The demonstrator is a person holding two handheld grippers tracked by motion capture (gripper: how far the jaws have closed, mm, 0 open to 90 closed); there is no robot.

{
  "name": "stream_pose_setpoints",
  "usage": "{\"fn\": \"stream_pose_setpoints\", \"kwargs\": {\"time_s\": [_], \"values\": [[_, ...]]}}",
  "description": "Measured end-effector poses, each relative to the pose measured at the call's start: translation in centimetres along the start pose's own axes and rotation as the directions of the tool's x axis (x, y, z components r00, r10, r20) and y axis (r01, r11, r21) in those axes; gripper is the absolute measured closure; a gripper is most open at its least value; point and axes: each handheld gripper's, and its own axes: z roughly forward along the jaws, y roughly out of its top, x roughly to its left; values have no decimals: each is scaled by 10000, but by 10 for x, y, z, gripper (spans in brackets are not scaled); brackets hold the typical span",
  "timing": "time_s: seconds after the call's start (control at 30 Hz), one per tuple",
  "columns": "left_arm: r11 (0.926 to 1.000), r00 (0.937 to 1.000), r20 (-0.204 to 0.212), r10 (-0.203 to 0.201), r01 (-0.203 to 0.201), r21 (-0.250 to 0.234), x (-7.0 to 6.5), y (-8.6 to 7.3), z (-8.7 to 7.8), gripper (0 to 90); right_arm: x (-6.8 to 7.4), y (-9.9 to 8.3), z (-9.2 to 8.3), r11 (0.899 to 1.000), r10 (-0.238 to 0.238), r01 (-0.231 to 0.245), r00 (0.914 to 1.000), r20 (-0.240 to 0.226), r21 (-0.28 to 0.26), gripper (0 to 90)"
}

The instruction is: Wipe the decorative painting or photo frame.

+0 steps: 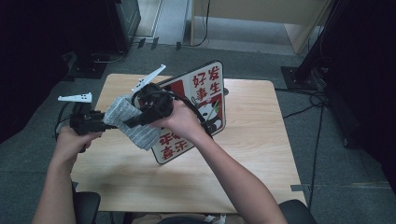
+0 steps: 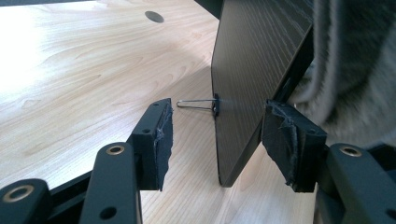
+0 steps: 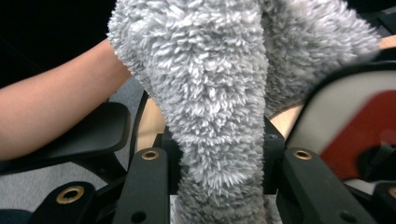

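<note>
Risks tipping the propped board (image 2: 252, 70), loose between the wide-open left gripper (image 2: 217, 140), if the grey fluffy cloth (image 3: 210, 93) clamped in the right gripper (image 3: 217, 182) drags too hard.

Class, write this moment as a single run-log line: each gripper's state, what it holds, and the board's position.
left gripper: open, jaws astride board edge | right gripper: shut on grey fluffy cloth | printed board: standing tilted on wooden table

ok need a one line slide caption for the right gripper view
Right gripper shut on a fluffy grey cloth, with the red-and-white board at its side.
</note>
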Motion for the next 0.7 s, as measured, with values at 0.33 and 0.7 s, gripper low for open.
{"fn": "stream_pose_setpoints", "kwargs": {"time_s": [0.33, 0.7], "values": [[10000, 10000, -8, -5, 5, -1, 0, 0, 1, 432, -8, -9, -11, 9988, 357, -351, 9992, 190, -343, 658], [10000, 10000, 25, -8, 8, 6, 0, 1, 1, 425, -11, -20, -8, 9982, 493, -487, 9987, 156, -340, 658]]}}
